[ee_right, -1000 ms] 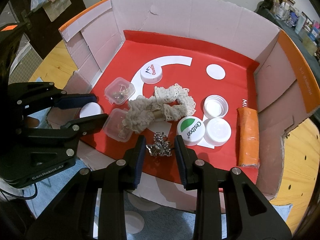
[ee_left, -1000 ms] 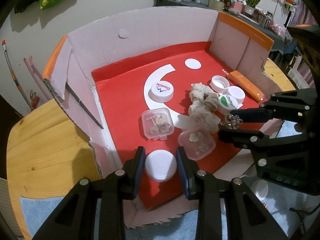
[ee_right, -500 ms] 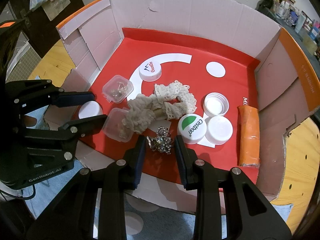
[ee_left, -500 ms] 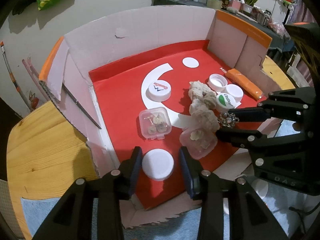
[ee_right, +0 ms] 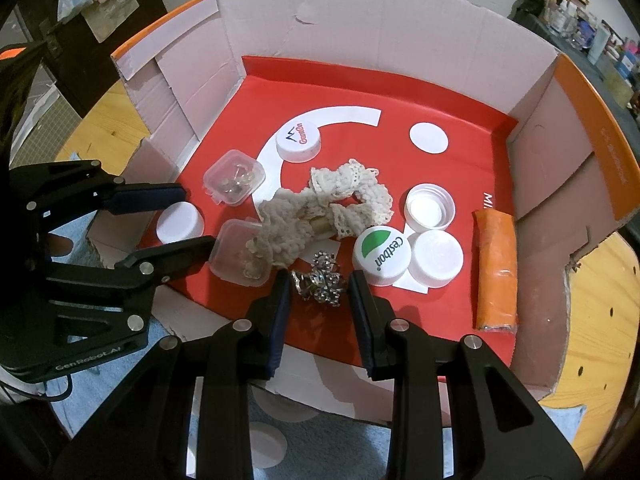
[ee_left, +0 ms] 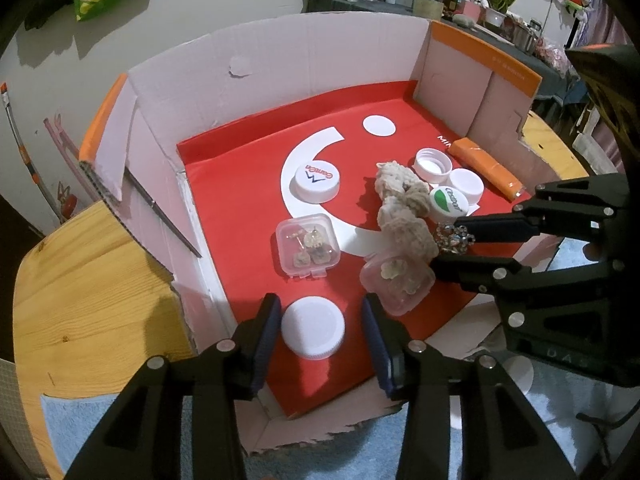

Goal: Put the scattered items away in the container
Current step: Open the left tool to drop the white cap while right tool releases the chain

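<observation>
An open cardboard box (ee_left: 320, 60) (ee_right: 400, 20) with a red floor holds the gathered items. A plain white bottle cap (ee_left: 313, 332) (ee_right: 176, 226) lies on that floor near the front left corner. My left gripper (ee_left: 320, 300) (ee_right: 194, 218) straddles it; its jaws are opening and a gap shows on both sides of the cap. My right gripper (ee_right: 319, 278) (ee_left: 448, 246) is shut on a small silver jewelled ornament (ee_right: 318, 284) (ee_left: 454, 236), just over the box's near edge beside the lace.
Also in the box are a logo cap (ee_left: 316, 182), two clear jewellery cases (ee_left: 308, 246) (ee_left: 396, 284), a cream lace scrunchie (ee_right: 320, 208), a green-and-white cap (ee_right: 380, 254), two white caps and an orange packet (ee_right: 494, 268). Wooden table (ee_left: 80, 280) and blue cloth (ee_left: 68, 428) surround it.
My left gripper's jaws have spread away from the white cap, which stays on the red floor. The right gripper keeps the ornament in the same spot.
</observation>
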The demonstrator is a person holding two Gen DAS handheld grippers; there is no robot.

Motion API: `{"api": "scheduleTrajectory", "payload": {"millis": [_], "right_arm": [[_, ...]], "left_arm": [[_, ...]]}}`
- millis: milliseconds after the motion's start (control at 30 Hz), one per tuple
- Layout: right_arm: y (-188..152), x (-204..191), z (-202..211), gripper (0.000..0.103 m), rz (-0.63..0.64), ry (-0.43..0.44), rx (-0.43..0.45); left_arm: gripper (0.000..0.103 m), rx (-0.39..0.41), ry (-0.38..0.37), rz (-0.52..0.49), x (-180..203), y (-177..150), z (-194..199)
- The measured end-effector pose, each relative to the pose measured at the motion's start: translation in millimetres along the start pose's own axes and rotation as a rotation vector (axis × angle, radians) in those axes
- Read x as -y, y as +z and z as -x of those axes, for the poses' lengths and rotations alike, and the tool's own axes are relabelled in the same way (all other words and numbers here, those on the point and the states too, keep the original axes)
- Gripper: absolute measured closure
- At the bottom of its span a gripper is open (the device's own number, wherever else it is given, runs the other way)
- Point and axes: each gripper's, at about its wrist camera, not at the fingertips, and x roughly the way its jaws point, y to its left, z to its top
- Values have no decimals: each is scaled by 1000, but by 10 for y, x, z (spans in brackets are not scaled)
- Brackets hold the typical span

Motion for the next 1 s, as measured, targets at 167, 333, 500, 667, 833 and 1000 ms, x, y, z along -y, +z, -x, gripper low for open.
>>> {"api": "scheduleTrajectory", "payload": {"millis": [167, 333, 500, 667, 833, 1000], "right_arm": [[37, -3, 11, 75, -3, 2, -2], [39, -26, 25, 75, -8, 2, -4], [44, -11, 39, 51, -12, -14, 1], [26, -19, 83, 51, -16, -11, 7], [34, 25, 123, 51, -21, -15, 14], [35, 78, 192, 51, -27, -19, 26]], "left_arm": [[53, 6, -5, 7, -31, 13, 29], [43, 22, 13, 13, -66, 22, 90], [43, 25, 3, 24, -107, 10, 126], [43, 26, 1, 26, -117, 2, 135], [43, 34, -10, 37, -138, 9, 169], [41, 51, -3, 49, -157, 24, 233]]}}
